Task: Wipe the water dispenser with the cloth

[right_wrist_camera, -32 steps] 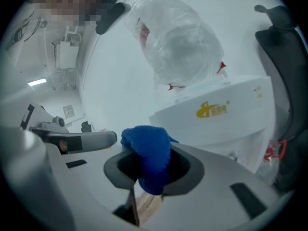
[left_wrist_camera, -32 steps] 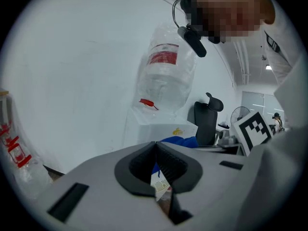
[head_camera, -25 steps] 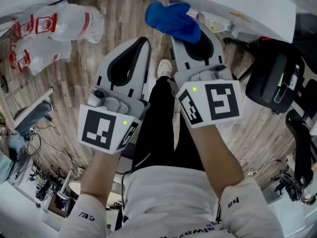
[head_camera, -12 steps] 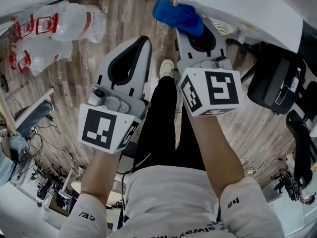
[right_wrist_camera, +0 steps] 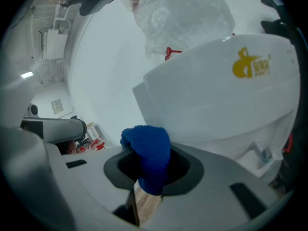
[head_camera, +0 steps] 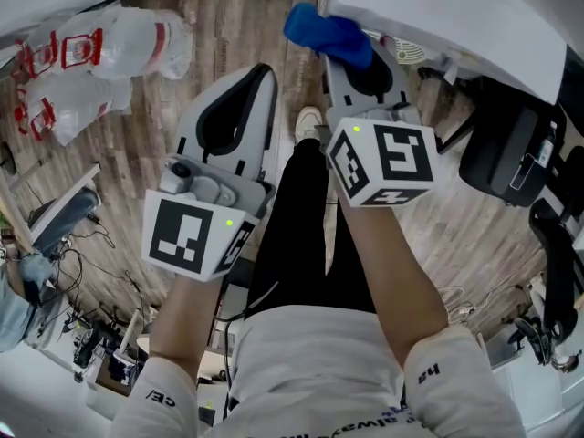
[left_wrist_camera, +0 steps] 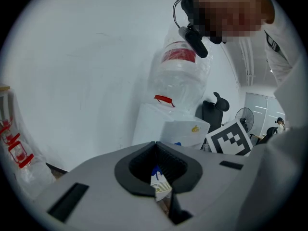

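My right gripper (head_camera: 349, 55) is shut on a blue cloth (head_camera: 327, 31), which bunches out past its tips. The cloth touches the lower edge of the white water dispenser (head_camera: 447, 12) at the top right of the head view. In the right gripper view the blue cloth (right_wrist_camera: 149, 150) fills the jaw opening, and the water dispenser (right_wrist_camera: 226, 100) with its yellow logo rises just behind it, a clear bottle (right_wrist_camera: 178, 13) on top. My left gripper (head_camera: 264, 74) hangs to the left, shut with nothing in it and apart from the dispenser (left_wrist_camera: 166, 126).
Clear plastic bags with red print (head_camera: 91, 53) lie on the wooden floor at the upper left. A black office chair (head_camera: 511, 144) stands at the right. Cables and small gear (head_camera: 82, 336) crowd the lower left. The person's black trousers (head_camera: 292, 226) are below the grippers.
My right gripper has carried the blue cloth up and slightly right, until it meets the dispenser's edge. The left gripper has stayed where it was.
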